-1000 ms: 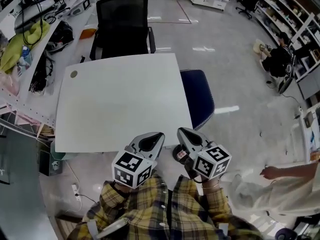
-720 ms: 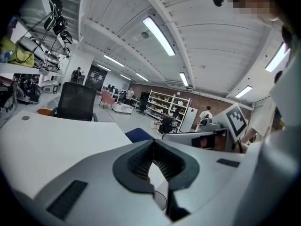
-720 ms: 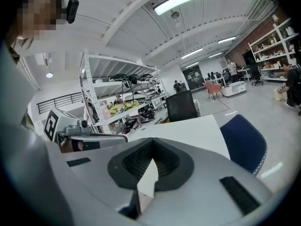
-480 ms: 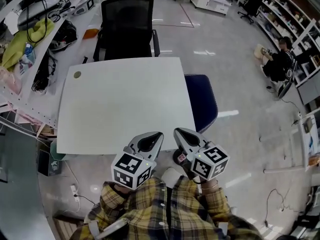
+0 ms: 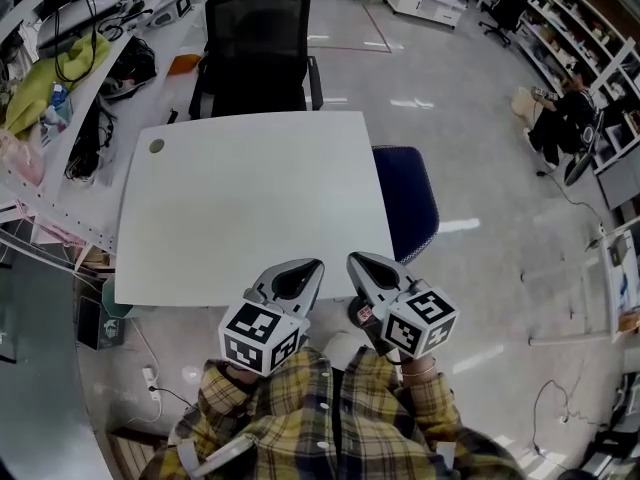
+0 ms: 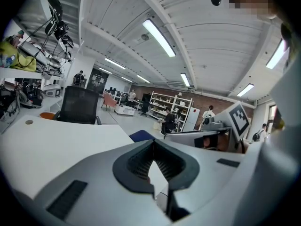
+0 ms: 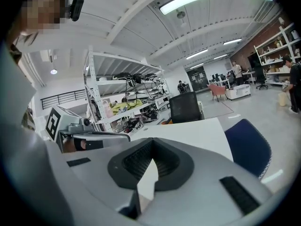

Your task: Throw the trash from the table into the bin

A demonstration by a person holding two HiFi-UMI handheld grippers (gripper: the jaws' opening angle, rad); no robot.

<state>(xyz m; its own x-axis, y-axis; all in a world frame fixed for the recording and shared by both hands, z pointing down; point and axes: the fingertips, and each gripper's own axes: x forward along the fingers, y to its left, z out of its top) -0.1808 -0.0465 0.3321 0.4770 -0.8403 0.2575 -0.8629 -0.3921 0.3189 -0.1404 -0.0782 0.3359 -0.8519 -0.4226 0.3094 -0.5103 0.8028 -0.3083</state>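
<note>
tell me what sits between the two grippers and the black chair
Only the bare white table lies there; the head view shows it.

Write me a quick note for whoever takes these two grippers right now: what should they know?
Left gripper: shut, empty, held over the table's near edge.
Right gripper: shut, empty, right beside the left one.
Table: the white top shows no trash, only a small round cap near its far left corner.
Bin: none that I can pick out; a dark blue chair stands at the table's right side.
Done: table either cleared or not yet set up; cannot tell.
Left: locate trash and bin first.
</note>
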